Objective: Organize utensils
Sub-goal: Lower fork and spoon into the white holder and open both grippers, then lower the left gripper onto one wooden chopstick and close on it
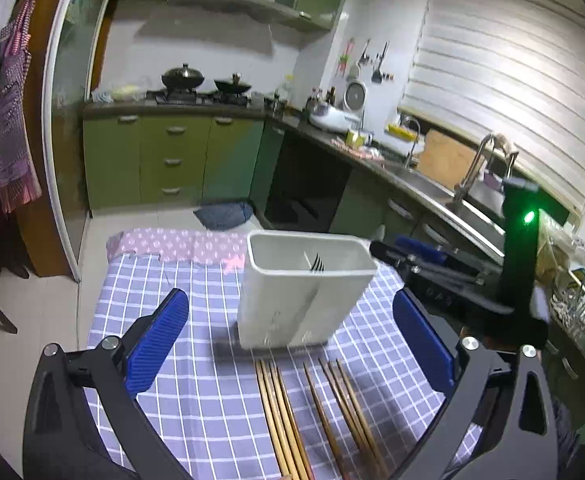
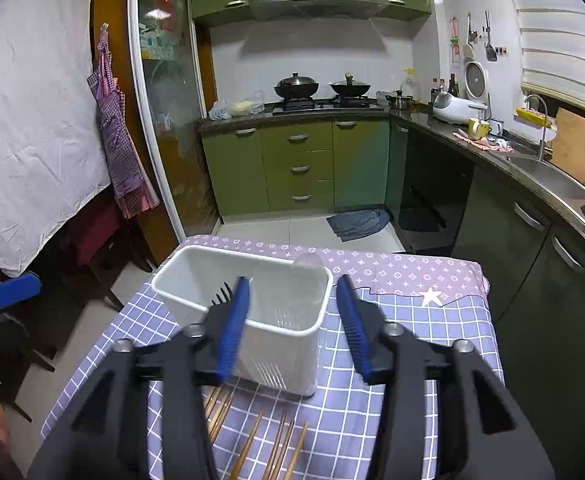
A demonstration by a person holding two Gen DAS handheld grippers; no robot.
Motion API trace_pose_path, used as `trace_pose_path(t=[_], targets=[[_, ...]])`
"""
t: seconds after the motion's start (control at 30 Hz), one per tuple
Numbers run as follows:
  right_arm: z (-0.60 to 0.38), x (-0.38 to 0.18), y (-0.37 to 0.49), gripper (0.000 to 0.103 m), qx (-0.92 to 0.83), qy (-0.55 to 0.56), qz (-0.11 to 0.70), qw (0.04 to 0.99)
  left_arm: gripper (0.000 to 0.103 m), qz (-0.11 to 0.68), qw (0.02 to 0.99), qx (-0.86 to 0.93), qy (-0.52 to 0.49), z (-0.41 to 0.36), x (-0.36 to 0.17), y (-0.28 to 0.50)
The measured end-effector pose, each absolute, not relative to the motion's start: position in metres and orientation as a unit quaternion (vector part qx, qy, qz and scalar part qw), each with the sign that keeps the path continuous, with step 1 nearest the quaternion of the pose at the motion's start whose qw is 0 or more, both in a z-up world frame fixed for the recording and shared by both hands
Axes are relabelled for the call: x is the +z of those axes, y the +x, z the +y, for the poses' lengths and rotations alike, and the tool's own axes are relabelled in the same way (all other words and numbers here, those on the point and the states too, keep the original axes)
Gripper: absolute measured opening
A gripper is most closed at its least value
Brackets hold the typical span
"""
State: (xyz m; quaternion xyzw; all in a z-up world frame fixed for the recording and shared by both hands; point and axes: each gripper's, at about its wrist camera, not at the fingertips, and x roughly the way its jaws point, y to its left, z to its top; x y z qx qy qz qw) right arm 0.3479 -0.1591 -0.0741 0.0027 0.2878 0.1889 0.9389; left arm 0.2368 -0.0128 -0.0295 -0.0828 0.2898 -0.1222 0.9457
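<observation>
A white plastic utensil holder (image 1: 306,292) stands upright on the checked tablecloth (image 1: 196,380); it also shows in the right wrist view (image 2: 252,304). A black fork (image 1: 315,264) stands inside it, tines up, and shows in the right wrist view (image 2: 221,301). Several wooden chopsticks (image 1: 312,416) lie on the cloth in front of the holder, also in the right wrist view (image 2: 268,444). My left gripper (image 1: 292,336) is open and empty, low over the chopsticks. My right gripper (image 2: 294,328) is open and empty, its fingers either side of the holder's right end.
The small table has a pink patterned cloth (image 2: 404,272) at its far edge. Beyond it is tiled floor with a blue mat (image 2: 358,222). Green cabinets (image 2: 300,168), a stove with woks (image 2: 320,88) and a sink counter (image 2: 552,176) line the back and right.
</observation>
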Motion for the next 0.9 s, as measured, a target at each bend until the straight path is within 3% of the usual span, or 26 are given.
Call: trace_pose_path(t=[0.27, 0.6, 0.67, 0.73, 0.9], targets=[[-0.188, -0.057, 0.319, 0.046, 0.195, 0.022, 0.31, 0.93, 0.097, 0.345, 0.93, -0.106, -0.069, -0.016, -0.047, 0.237], [-0.229, -0.131, 0.3, 0.046, 0.191, 0.002, 0.496, 0.847, 0.095, 0.507, 0.858, -0.072, -0.027, -0.034, -0.115, 0.266], [-0.232, -0.141, 0.3, 0.046, 0.191, 0.004, 0.509, 0.839, 0.087, 0.532, 0.843, -0.07, -0.021, -0.039, -0.129, 0.272], [-0.233, -0.15, 0.297, 0.046, 0.194, 0.007, 0.519, 0.833, 0.07, 0.568, 0.82, -0.062, -0.023, -0.04, -0.148, 0.283], [-0.225, -0.164, 0.299, 0.046, 0.21, 0.007, 0.534, 0.819, 0.051, 0.62, 0.782, -0.055, -0.024, -0.042, -0.182, 0.297]])
